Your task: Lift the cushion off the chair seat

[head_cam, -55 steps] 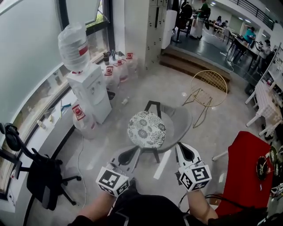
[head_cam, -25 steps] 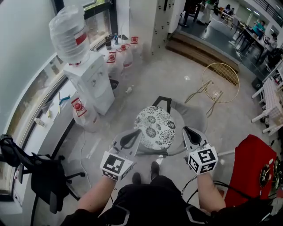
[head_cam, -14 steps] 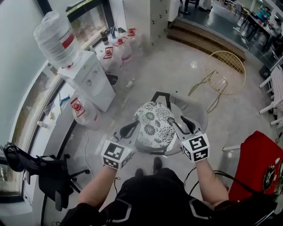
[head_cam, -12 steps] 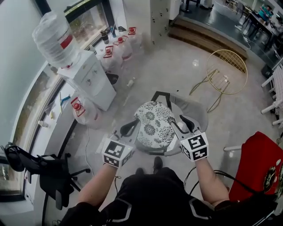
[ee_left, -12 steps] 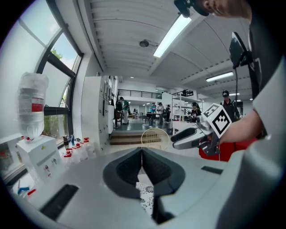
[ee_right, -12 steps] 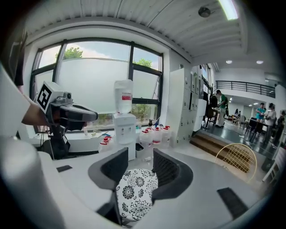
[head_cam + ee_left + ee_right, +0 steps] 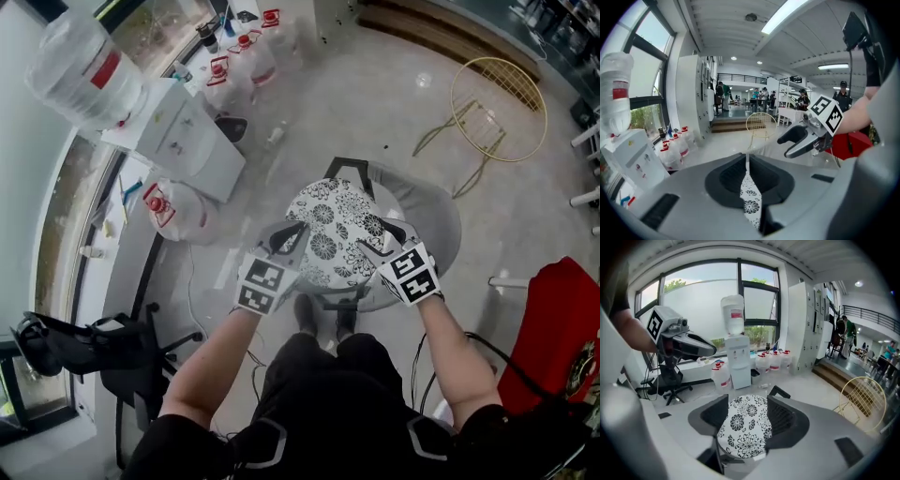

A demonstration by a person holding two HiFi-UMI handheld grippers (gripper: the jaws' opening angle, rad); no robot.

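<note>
- Round black-and-white flower-patterned cushion (image 7: 337,230) lay on the seat of the grey shell chair (image 7: 442,234), mid-floor.
- White box-shaped water dispenser (image 7: 178,131) stood left of that chair, against the window wall.
- Large clear plastic water bottle (image 7: 80,70) sat upturned on top of the dispenser.
- One clear red-capped water jug (image 7: 178,211) stood on the floor just beside the dispenser, on its nearer side.
- Cluster of similar red-capped jugs (image 7: 246,54) stood behind the dispenser, further along the wall.
- Gold wire chair (image 7: 497,98) stood behind and right of the grey chair, well apart.
- Black office chair (image 7: 103,352) stood near left, by the wall.
- Red fabric-covered object (image 7: 553,328) sat near right.
</note>
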